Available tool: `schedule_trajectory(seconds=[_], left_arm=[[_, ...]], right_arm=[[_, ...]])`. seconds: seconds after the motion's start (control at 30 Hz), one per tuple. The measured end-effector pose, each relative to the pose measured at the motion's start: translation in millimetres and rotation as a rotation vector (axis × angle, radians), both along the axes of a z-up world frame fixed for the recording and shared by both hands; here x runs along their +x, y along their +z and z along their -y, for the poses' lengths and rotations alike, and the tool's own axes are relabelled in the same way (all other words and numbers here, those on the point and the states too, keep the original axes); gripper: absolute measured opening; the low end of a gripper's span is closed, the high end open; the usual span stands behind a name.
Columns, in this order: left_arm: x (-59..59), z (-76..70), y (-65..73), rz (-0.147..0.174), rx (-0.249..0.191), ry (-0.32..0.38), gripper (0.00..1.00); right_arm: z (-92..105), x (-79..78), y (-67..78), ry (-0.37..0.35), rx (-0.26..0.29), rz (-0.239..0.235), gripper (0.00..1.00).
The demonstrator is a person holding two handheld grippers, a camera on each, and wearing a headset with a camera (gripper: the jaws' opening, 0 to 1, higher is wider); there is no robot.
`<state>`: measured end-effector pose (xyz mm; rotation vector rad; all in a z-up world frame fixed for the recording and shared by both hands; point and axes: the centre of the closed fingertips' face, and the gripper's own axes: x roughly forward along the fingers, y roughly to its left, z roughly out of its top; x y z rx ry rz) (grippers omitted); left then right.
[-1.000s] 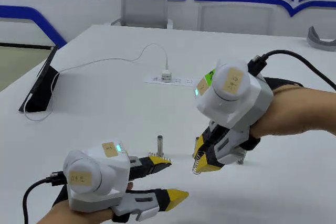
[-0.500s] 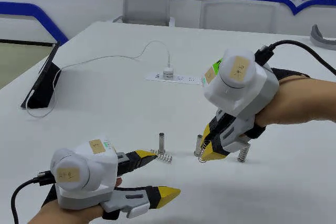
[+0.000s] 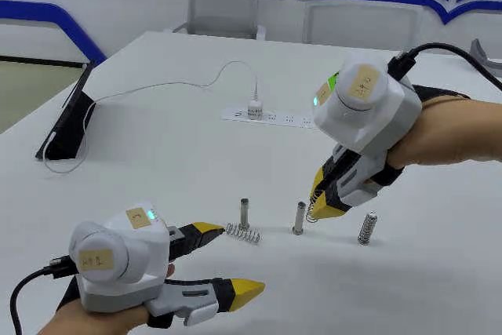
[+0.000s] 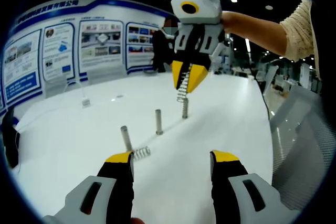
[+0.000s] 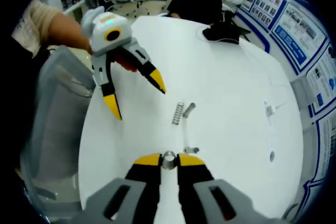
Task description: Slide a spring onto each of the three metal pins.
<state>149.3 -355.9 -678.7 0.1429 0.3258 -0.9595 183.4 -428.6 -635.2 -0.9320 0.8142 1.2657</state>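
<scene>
**A:** How is the small silver coil spring (image 3: 312, 213) going to handle?

**B:** I am judging it as very light and elastic. It is probably bending sideways easily, and the smooth wire may be slipping if the grip is weak. The right gripper (image 3: 320, 208) is pinching it near its upper end, with the jaws closed almost fully on it. The lower part is hanging free under the tips, just above and beside the short grey metal pin in the middle (image 3: 299, 217).

**A:** Is this a good place to take it?

**B:** I think yes, because the open lower end is free for the pin. Pressing harder is risking to deform the coils.

**A:** And the other spring?

**B:** A second silver spring (image 3: 242, 233) is lying flat on the white table (image 3: 157, 162), just ahead of the left gripper (image 3: 227, 260), at the foot of the nearest grey pin (image 3: 244, 213). It may roll when touched. I would take it across the coils, near one end.

**A:** What is the left gripper doing?

**B:** Its yellow-tipped jaws are standing wide apart and are holding nothing. Near the right gripper, on its side away from the left one, the third pin (image 3: 366, 227) is already wearing a spring.
</scene>
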Motion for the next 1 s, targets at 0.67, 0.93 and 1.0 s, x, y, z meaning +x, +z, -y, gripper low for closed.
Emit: schedule_trajectory(seconds=[0.67, 0.93, 1.0], left_arm=[[1.8, -4.3, -2.3, -0.012, -0.004, 0.019, 0.65], [1.8, -5.3, -2.2, -0.017, -0.007, 0.026, 0.65], [1.8, -6.1, -2.7, -0.018, -0.006, 0.029, 0.65]], right_arm=[[-2.6, 32.3, -10.0, -0.054, -0.018, 0.006, 0.13], [-4.1, 36.1, -17.6, -0.065, -0.022, -0.008, 0.13], [-3.6, 36.9, -19.3, -0.068, -0.023, -0.013, 0.13]])
